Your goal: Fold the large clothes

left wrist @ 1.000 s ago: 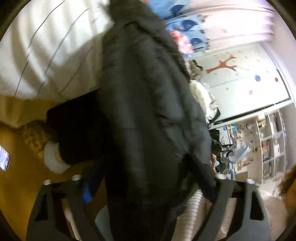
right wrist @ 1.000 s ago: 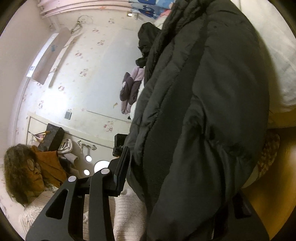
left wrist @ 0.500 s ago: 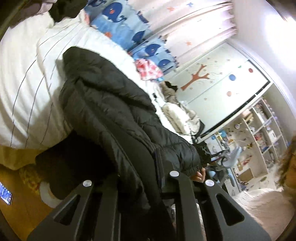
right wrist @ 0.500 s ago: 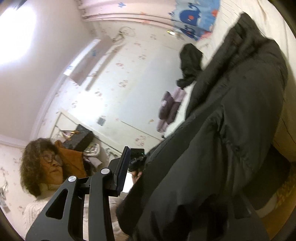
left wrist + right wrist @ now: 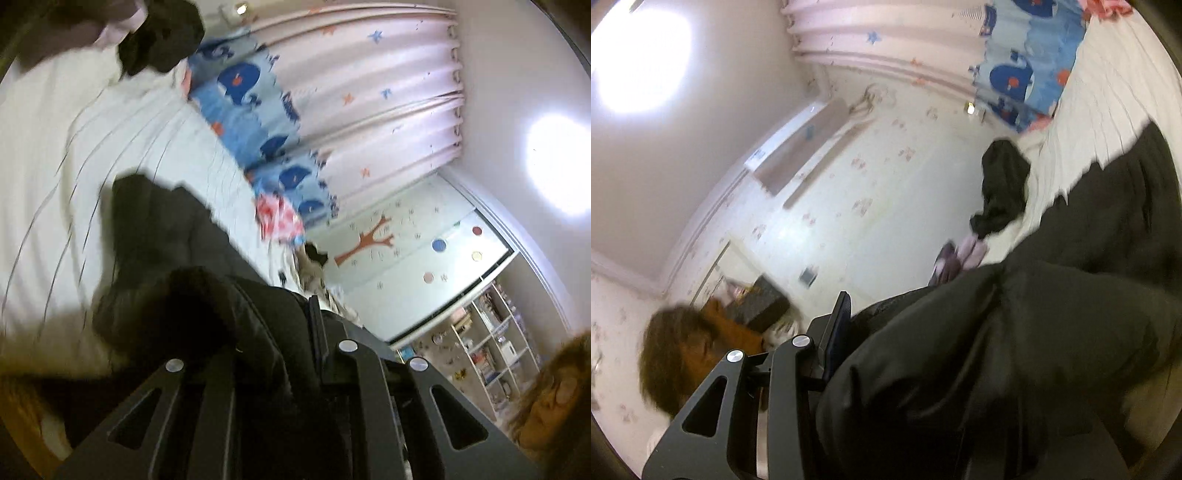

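While both my tongs clamp the near hem of the bulky black padded jacket (image 5: 207, 288), left gripper (image 5: 275, 354) and right gripper (image 5: 923, 369) alike, its length runs away across the white striped bed (image 5: 74, 155).

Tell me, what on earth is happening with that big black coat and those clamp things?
A person is folding a black puffer jacket on a bed with a white striped cover, using a handheld gripper in each hand. The left gripper is clamped shut on the jacket's fabric. The right gripper also has jacket bunched between its fingers. Part of the jacket lies on the bed; the gripped end is held up.
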Available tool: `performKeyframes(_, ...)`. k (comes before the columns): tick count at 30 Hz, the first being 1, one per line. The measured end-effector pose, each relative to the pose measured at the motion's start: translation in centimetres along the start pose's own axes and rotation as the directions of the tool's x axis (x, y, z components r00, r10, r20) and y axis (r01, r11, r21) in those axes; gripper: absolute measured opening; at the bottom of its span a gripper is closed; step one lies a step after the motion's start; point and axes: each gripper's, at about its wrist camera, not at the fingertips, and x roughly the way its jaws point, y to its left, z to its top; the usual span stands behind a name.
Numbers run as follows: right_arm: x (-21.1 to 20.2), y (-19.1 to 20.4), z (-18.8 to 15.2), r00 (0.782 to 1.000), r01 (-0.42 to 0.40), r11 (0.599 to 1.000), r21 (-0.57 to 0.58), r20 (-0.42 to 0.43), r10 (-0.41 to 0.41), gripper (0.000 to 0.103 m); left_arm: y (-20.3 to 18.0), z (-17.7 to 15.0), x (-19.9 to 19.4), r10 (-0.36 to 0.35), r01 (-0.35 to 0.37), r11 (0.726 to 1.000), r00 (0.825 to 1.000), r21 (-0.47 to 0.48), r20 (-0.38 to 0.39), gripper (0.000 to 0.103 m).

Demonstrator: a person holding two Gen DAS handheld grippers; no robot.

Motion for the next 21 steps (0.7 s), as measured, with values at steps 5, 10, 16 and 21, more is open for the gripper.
performKeyframes(5,4.4,-3.6,8.8,0.994,0.096,0.995,0.02,0.053,-0.097,0.042,2.7,8.0,5.8,0.082,-0.077,0.996,0.993,-0.054,0.084,0.014)
performKeyframes(10,7.4,-11.0,15.6,0.961,0.234,0.963,0.133,0.117,-0.25,0.042,7.6,14.7,13.6,0.219,-0.204,0.97,0.97,-0.13,0.108,0.014)
performKeyframes(16,8.3,-24.3,18.3,0.849,0.475,0.816,0.33,0.072,-0.523,0.041,17.0,16.6,21.4,0.484,-0.471,0.859,0.875,-0.199,0.02,0.014)
performKeyframes(21,6.6,-30.2,15.5,0.922,0.274,0.866,0.417,0.142,-0.36,0.045,21.4,14.1,23.2,0.502,-0.503,0.839,0.863,-0.209,-0.063,0.015)
